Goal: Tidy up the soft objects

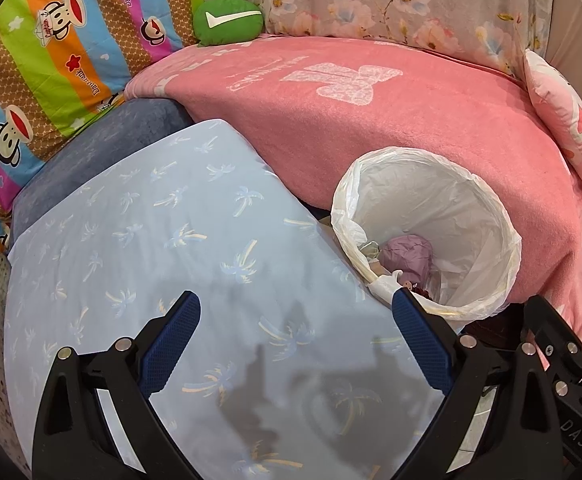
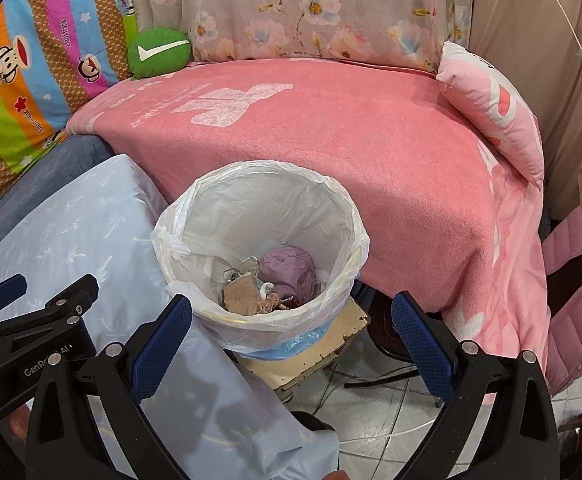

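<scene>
Pillow (image 1: 163, 216), pale blue with palms, lies under my left gripper (image 1: 295, 344), whose jaws are spread wide with nothing between them. My right gripper (image 2: 291, 328), jaws equally wide and empty, hangs over the lined bin (image 2: 259, 184) beside the pink blanket (image 2: 371, 136). A green cushion (image 2: 159, 54) sits at the blanket's far corner.

Two grippers are up, the left gripper (image 1: 295, 312) and the right gripper (image 2: 291, 314), each with two blue-padded fingers spread wide on nothing. I count three small cushions: one green cushion (image 2: 159, 53) with a white tick, one pink cushion (image 2: 495, 112) at the far right, and one pale blue palm-print pillow (image 1: 163, 240). Add one pink blanket (image 2: 331, 152), one striped monkey-print cover (image 1: 43, 60), one floral cover (image 2: 311, 8) and one lined bin (image 2: 259, 240) (several scraps inside, too jumbled to count).
</scene>
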Demonstrator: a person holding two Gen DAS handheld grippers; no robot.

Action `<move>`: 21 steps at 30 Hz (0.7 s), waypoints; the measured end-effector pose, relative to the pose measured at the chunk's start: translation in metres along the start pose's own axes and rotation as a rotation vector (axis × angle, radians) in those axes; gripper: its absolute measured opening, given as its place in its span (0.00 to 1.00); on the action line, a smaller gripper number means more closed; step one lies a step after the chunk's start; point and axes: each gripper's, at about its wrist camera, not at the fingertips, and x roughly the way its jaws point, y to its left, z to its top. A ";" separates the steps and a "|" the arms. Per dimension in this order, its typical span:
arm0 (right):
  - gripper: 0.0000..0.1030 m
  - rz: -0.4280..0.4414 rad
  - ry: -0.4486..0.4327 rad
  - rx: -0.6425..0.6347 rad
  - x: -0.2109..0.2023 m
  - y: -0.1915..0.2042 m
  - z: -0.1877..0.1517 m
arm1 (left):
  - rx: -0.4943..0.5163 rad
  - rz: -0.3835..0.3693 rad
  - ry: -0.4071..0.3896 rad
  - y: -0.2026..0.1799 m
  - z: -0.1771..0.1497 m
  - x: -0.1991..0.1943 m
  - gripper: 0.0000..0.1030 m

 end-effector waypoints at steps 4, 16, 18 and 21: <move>0.94 0.001 0.000 0.000 0.000 0.000 0.000 | 0.000 -0.001 0.000 0.000 0.000 0.000 0.90; 0.94 0.004 0.001 -0.001 -0.002 0.002 0.001 | -0.002 0.003 0.000 0.000 0.000 0.000 0.90; 0.94 0.003 0.001 -0.001 -0.002 0.002 0.000 | -0.003 0.003 0.001 0.000 0.000 0.000 0.90; 0.94 0.003 0.001 0.000 -0.003 0.002 0.000 | -0.009 0.003 0.002 0.000 0.000 -0.001 0.90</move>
